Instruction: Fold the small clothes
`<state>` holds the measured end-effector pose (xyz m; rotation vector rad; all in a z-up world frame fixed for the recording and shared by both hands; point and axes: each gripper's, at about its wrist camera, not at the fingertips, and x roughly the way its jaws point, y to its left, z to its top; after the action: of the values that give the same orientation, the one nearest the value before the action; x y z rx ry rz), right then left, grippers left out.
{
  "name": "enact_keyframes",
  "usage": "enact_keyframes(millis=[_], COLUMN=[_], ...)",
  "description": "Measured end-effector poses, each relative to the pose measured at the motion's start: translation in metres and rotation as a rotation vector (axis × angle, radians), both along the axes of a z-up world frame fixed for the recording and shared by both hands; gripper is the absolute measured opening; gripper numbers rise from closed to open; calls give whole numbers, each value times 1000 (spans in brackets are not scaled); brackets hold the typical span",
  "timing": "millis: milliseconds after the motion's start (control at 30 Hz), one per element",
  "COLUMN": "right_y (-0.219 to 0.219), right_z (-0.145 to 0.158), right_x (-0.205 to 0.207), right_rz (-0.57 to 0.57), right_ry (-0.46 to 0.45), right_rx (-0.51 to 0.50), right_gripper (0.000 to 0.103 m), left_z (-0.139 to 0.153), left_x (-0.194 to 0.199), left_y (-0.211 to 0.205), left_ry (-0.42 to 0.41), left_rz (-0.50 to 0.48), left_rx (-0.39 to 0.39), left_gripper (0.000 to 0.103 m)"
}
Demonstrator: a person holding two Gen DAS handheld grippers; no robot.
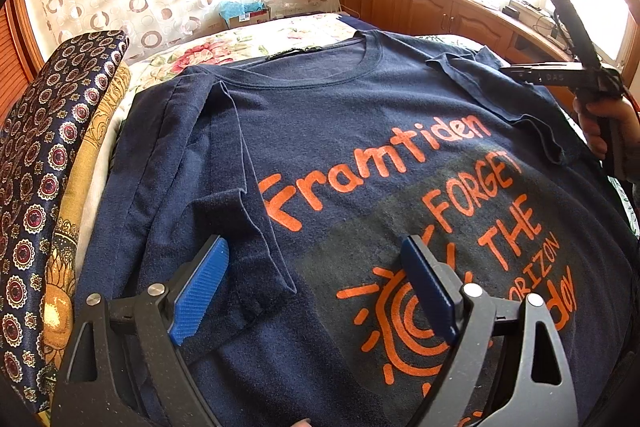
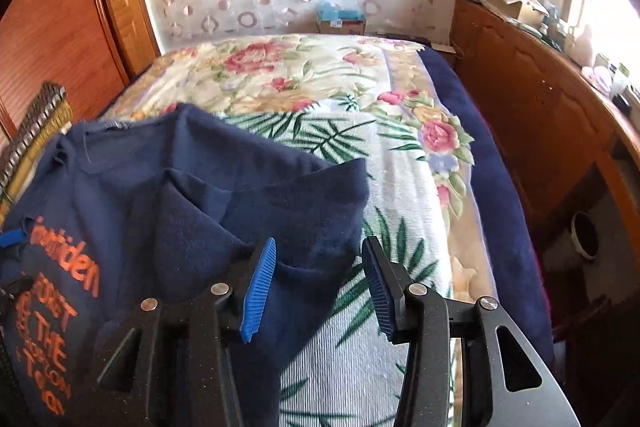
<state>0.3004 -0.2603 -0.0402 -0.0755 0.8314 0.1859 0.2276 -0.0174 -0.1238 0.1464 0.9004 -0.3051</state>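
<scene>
A navy T-shirt (image 1: 360, 147) with orange print lies face up on the bed, its left sleeve folded in over the chest. My left gripper (image 1: 316, 267) hovers open and wide over the lower part of the shirt, with nothing between its blue pads (image 1: 200, 291). In the right wrist view, the shirt's right sleeve and side (image 2: 240, 195) are folded over. My right gripper (image 2: 320, 279) stands open just above that folded edge; cloth lies under its left finger, but the pads do not press on it. A hand holds the right gripper (image 1: 520, 71) at the shirt's far right shoulder.
A floral blanket (image 2: 320, 87) covers the bed. Patterned cushions (image 1: 52, 167) are stacked along the bed's left side. A wooden cabinet (image 2: 540, 115) with clutter on top runs along the right, and a small box (image 2: 340, 19) stands below the curtain.
</scene>
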Motion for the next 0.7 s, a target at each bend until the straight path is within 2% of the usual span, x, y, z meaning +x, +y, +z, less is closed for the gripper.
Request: enact_keyframes(millis=[267,433,533,600,700], right_y=[-5,-8,-10,-10,-10], right_z=[-5,-10,-8,-8,-8], right_x=[-5,-4,-6,-6,-6], right_rz=[1,2,3,3,3], right_ry=[-34,-35,-36,-35,-35], right_rx=[11,4,3,5,4], right_gripper=[47,47,47,47,47], left_z=[6,39,56,65,75], left_x=[6,15,26,38,57], left_y=[5,18,24,27,31], left_ry=[39,-18,-44,-52,-45], left_rz=[5,26,31,44,69], left_rx=[14,-41,-35,-10,12], left_gripper=[89,89,89,82,64])
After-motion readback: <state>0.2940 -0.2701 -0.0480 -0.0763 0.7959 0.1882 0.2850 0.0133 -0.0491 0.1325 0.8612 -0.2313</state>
